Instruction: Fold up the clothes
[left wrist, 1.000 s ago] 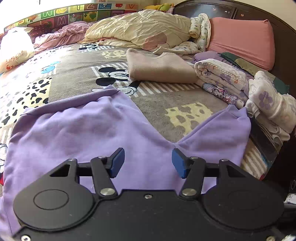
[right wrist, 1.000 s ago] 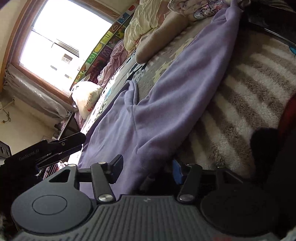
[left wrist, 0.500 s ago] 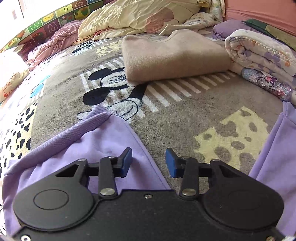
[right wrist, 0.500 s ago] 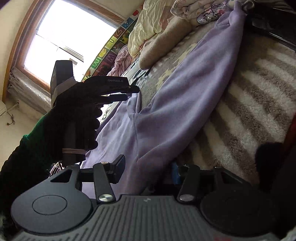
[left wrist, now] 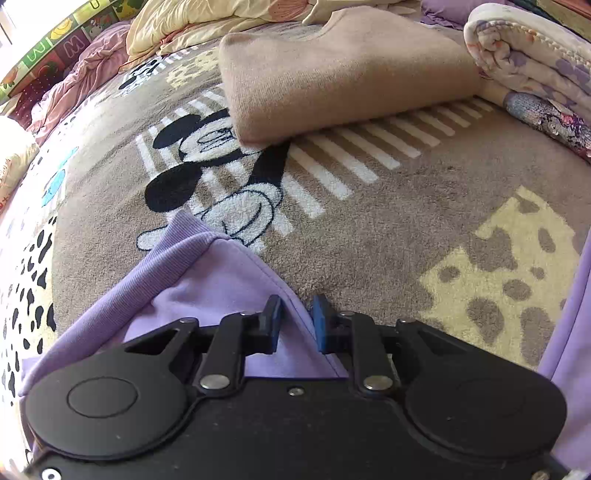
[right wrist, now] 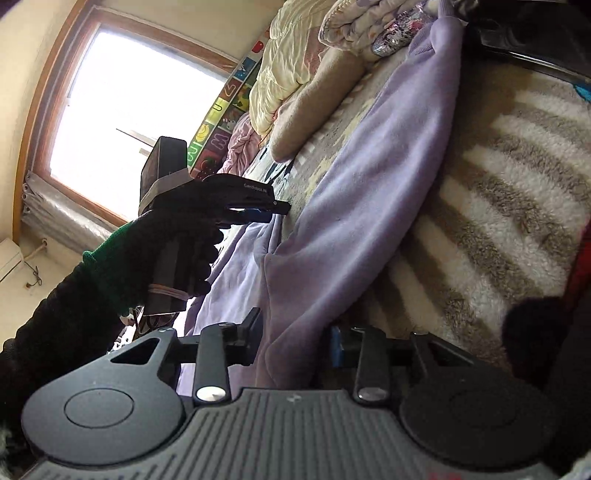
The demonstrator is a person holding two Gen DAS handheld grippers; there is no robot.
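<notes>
Covering the whole bed, a patterned blanket [left wrist: 369, 229] with a cartoon mouse, stripes and spotted patches is seen, and a broad bare stretch of it lies open between the near garment and the piles behind. A lilac sweatshirt [left wrist: 207, 291] is spread on the near part of the blanket; in the right wrist view its long body [right wrist: 369, 192] runs up toward the headboard. A folded beige garment [left wrist: 332, 74] is laid further back, well apart from the sweatshirt, with a rolled floral blanket [left wrist: 535, 62] at the right edge and a cream quilt [left wrist: 207, 22] behind it. The sweatshirt's ribbed hem corner [left wrist: 173, 251] is turned over beside the mouse figure. The left gripper [left wrist: 297, 325] is closing, its blue pads nearly together, with the sweatshirt's slanting edge between them. The right gripper [right wrist: 295, 339] is closing too, a bunched fold of lilac cloth filling the gap between its jaws. A gloved hand [right wrist: 184, 236] is seen grasping the left gripper's handle. No containers are in view.
</notes>
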